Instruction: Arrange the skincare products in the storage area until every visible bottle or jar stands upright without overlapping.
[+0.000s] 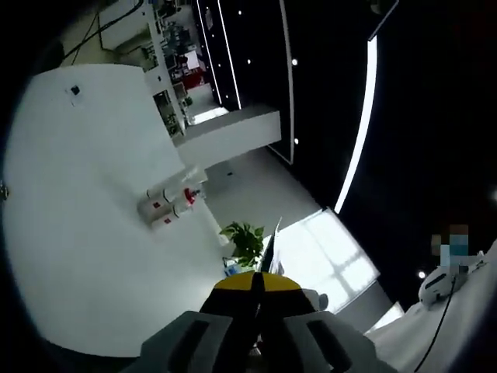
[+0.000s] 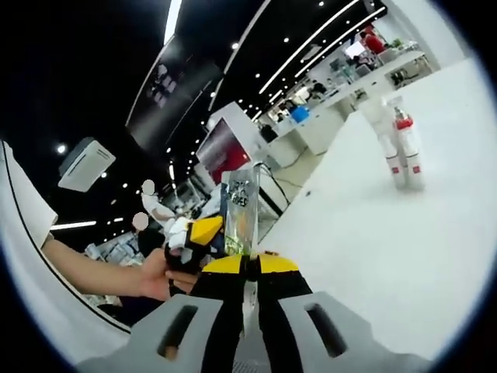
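Note:
Three white bottles with red labels [image 2: 397,151] stand close together, far off on the white table [image 2: 373,256]; one has a red cap. The left gripper view has the same bottles [image 1: 167,203] on the table [image 1: 85,233]. My right gripper [image 2: 247,268] is shut on the lower edge of a flat clear sachet [image 2: 241,206] with greenish contents and dark print at its top. My left gripper [image 2: 203,233], held by a hand [image 2: 155,276], meets the sachet's left side. In its own view the left gripper [image 1: 258,284] is shut, with the sachet's thin edge [image 1: 272,245] rising from its tips.
Both grippers hang in the air off the table's edge. Beyond the bottles are white counters and shelves [image 2: 342,85] with people far away. A green plant [image 1: 245,239] and a white floor lie below the left gripper. Wide bare tabletop surrounds the bottles.

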{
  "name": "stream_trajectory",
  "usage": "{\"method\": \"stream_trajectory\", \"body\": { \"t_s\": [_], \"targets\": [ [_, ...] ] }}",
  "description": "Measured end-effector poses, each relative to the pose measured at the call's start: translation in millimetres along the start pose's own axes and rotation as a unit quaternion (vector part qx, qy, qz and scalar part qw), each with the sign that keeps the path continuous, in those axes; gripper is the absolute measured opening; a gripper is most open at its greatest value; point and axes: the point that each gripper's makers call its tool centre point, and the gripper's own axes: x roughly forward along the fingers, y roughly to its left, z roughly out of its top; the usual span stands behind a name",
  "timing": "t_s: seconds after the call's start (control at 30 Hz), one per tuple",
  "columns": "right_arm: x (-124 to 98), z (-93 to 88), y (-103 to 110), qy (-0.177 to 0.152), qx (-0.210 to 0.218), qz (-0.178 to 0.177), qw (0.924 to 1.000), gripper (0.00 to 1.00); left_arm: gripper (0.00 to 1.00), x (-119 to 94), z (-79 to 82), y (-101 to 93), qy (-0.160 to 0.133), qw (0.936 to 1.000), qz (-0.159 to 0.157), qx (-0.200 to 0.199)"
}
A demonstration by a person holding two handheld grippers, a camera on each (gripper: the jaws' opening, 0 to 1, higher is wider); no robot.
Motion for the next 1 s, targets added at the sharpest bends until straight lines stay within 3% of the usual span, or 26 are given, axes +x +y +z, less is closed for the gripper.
{"method": "stream_trajectory", "body": {
  "t_s": [0.03,0.13,0.3,0.5,0.67,0.73,0.8,0.87,0.93,1.0],
  "targets": [
    [-2,0.8,1,-0.002,-0.002,0.0,1.0,0.02,0.01,1,-0.6,2.1,0.001,0.9997,0.007,0.022],
    [-9,16.6,10,-0.044,-0.012,0.019,0.9988,0.02,0.03,3,-1.8,-10.6,-0.001,0.9996,-0.024,0.012],
    [-11,18.2,16,-0.047,0.003,0.036,0.9982,0.01,0.15,3,-5.4,-7.3,0.01,0.9995,-0.016,0.027],
    [-17,26.9,26,-0.067,0.042,0.078,0.9938,0.0,0.32,7,-19.5,2.3,0.057,0.9975,0.0,0.041],
    [-19,29.1,33,-0.07,0.066,0.105,0.9898,0.0,0.35,10,-28.4,4.1,0.082,0.9961,0.001,0.033],
    [-22,36.3,41,-0.084,0.091,0.134,0.9832,0.0,0.39,9,-41.7,7.4,0.118,0.9923,0.01,0.036],
    [-24,36.8,38,-0.086,0.097,0.134,0.9825,0.0,0.44,11,-47.5,8.7,0.134,0.9894,0.014,0.054],
    [-26,39.3,37,-0.093,0.103,0.138,0.9807,0.0,0.42,13,-55.4,-2.2,0.148,0.9883,-0.011,0.037],
    [-25,38.9,36,-0.092,0.107,0.135,0.9808,0.0,0.29,14,-64.5,-12.9,0.164,0.9856,-0.034,0.021],
    [-23,37.8,34,-0.09,0.104,0.128,0.9823,0.0,0.21,13,-61.8,-14.1,0.161,0.9861,-0.038,0.015]
  ]
}}
